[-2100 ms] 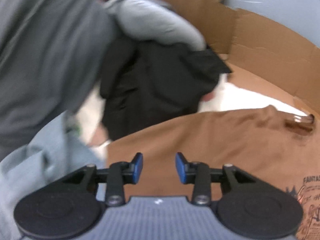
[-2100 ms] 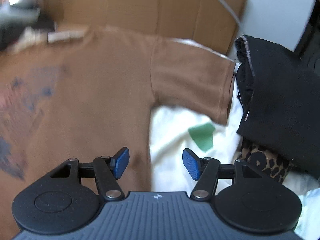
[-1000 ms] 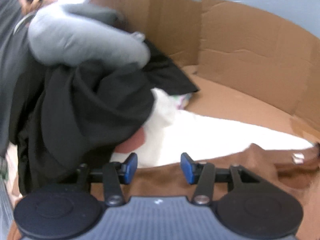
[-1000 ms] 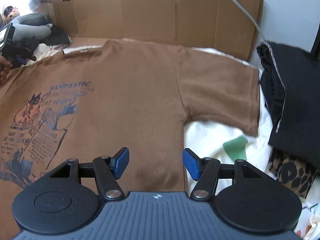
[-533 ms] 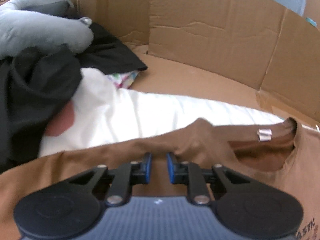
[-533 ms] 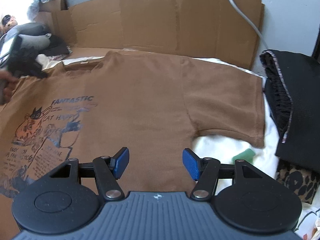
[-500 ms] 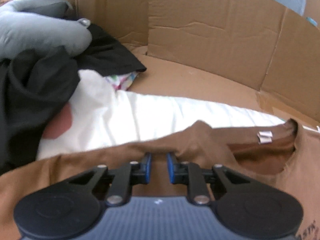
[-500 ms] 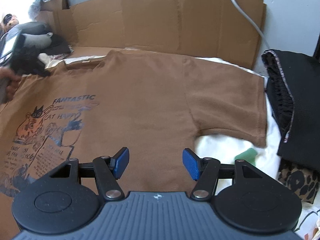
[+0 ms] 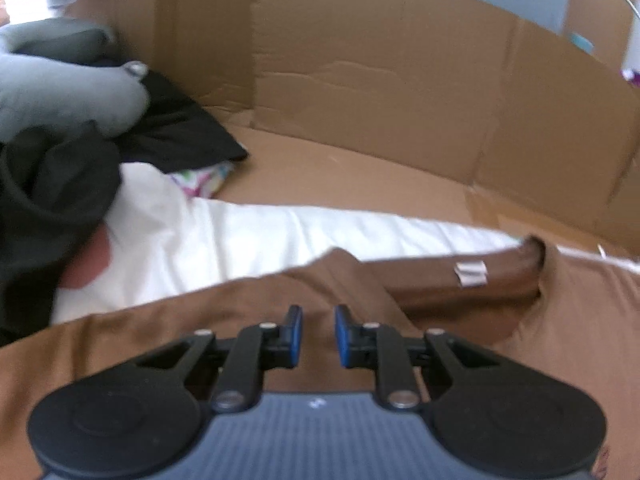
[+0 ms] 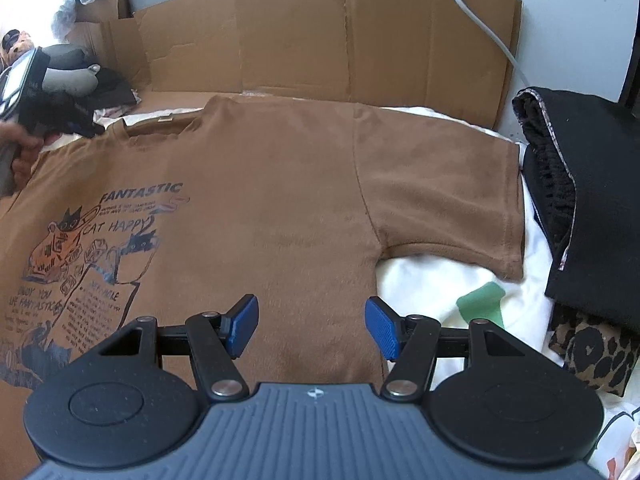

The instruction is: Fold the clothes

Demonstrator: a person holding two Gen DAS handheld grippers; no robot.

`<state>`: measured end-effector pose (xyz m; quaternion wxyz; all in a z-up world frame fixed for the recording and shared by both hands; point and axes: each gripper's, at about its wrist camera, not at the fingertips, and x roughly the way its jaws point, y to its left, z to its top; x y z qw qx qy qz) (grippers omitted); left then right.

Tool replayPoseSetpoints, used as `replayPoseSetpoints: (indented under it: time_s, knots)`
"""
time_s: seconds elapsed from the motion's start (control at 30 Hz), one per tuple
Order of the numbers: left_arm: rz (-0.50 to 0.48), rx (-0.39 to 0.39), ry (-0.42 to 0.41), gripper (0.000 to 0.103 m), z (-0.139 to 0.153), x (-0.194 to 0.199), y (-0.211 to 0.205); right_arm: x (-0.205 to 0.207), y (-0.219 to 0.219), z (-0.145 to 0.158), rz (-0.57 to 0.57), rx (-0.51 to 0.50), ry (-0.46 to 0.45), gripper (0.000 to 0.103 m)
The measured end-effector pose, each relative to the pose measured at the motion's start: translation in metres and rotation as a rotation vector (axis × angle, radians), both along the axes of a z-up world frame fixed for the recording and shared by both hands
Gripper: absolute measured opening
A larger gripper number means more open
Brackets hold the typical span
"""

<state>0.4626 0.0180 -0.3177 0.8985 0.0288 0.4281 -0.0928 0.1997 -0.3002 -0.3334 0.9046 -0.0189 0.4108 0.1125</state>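
Brown T-shirt (image 10: 280, 208) lies spread flat, print up, on a white sheet (image 10: 432, 280) before cardboard (image 10: 360, 40), its shoulder fabric near the collar (image 9: 472, 280) pinched in the left hand-held gripper (image 9: 318, 332), while the right hand-held gripper (image 10: 311, 326) hovers open over the shirt's side.

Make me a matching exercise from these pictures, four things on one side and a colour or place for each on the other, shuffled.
Things:
1. short-sleeved T-shirt with cat print
2. flattened cardboard sheets
3. folded knit garment
4. small scrap of tape

Descriptions:
A. black, stacked at the right edge
B. green, on the white sheet
C. brown, spread flat
D. standing along the back

Pairs: 1-C, 2-D, 3-A, 4-B
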Motion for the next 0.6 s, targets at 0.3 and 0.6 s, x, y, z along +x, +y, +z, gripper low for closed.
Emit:
replayPoseSetpoints:
  time_s: [0.3,0.6]
  knots:
    - [0.066,0.047,0.005,0.020,-0.008,0.029,-0.012,-0.002,-0.001,-0.007,-0.011,0.013,0.038,0.066]
    - [-0.003,0.100,-0.044,0.030,0.016,0.009,-0.039,0.000,-0.003,-0.008,-0.032,0.023,0.050,0.066]
